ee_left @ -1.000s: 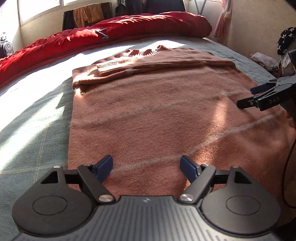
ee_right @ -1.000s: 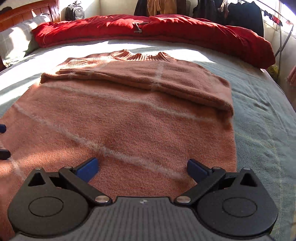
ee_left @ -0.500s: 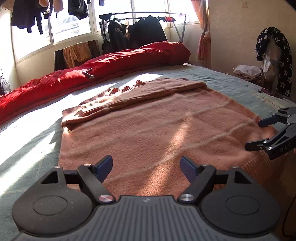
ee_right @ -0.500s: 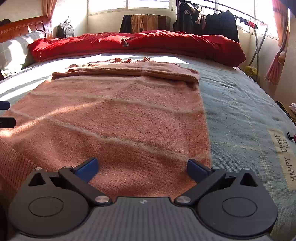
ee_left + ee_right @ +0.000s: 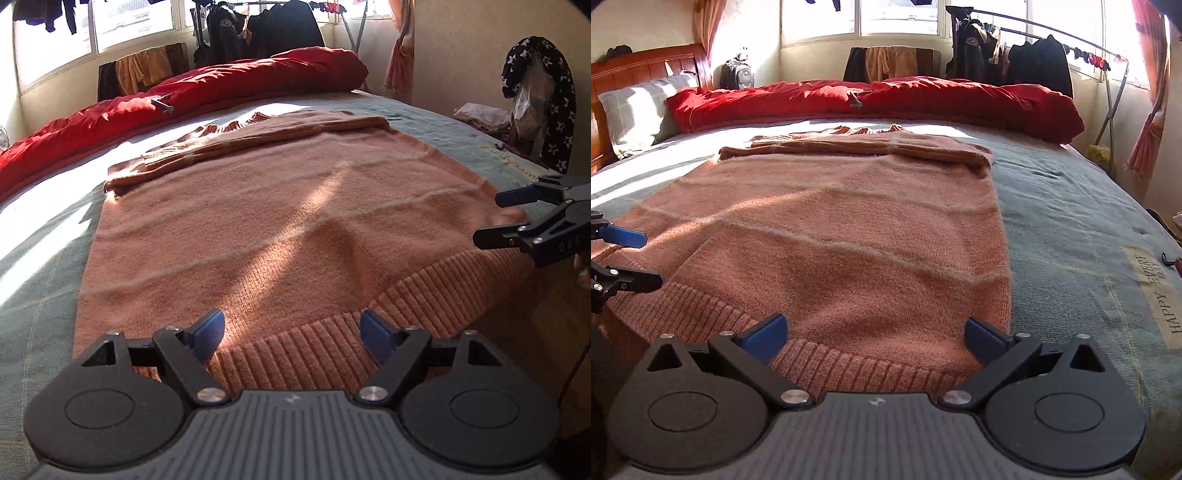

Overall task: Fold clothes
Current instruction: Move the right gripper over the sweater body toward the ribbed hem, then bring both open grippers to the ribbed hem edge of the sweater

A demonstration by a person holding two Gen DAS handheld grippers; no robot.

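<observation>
The left tool [image 5: 291, 334] and right tool [image 5: 875, 338] both stand wide apart with nothing gripped, poised at the ribbed hem of the sweater [image 5: 266, 221]. The sweater lies flat on the grey-green bed [image 5: 1071, 221], sleeves folded across near the collar. Behind it runs a red duvet [image 5: 886, 99], then sunlit windows and a clothes rack [image 5: 1034, 55]. Only the right view shows the wooden headboard [image 5: 646, 62], pillow [image 5: 635, 107] and backpack [image 5: 737, 75]; only the left shows a star-print scarf [image 5: 554, 110]
</observation>
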